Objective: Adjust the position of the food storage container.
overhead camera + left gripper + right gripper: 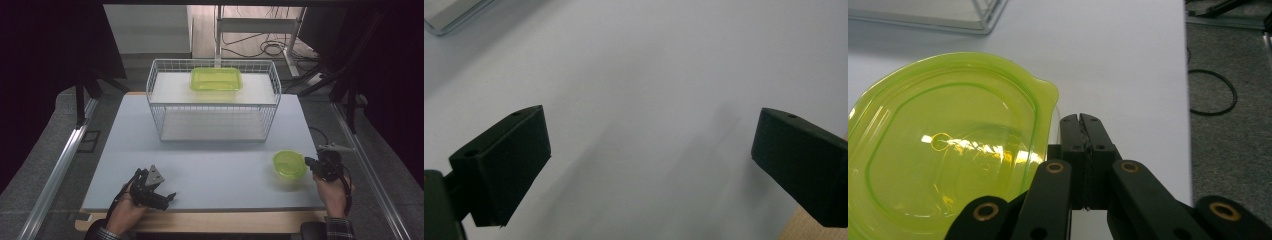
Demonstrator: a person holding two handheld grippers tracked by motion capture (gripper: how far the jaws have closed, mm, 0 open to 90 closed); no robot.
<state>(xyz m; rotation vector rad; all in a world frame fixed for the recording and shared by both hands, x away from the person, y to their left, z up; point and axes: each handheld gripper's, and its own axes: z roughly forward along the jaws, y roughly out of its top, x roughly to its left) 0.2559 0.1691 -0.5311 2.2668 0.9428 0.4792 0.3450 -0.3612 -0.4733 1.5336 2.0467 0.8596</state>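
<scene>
The person's right hand (332, 192) is reaching in from the near edge of the table, holding the right gripper (1082, 120) low and pointing away over the pale grey mat (210, 165). Its jaws are pressing flat against each other with nothing caught between them, the black linkage bars with brass-coloured pivots folding in behind. Just to the left of those clenched tips, the round container (948, 160) is sitting on the mat: translucent lime-green plastic, glossy, with a raised rim and a small pull tab nearest the jaws. I cannot tell whether the tips are touching that tab.

The left hand (125, 212) is resting near the table's front edge, tilting the left gripper (649, 150) down at bare mat; its blocky matte-black jaws are standing wide apart, gripping nothing.

Well beyond both grippers, a white wire basket (160, 107) is holding a rectangular green container (216, 79) on its upper shelf.
</scene>
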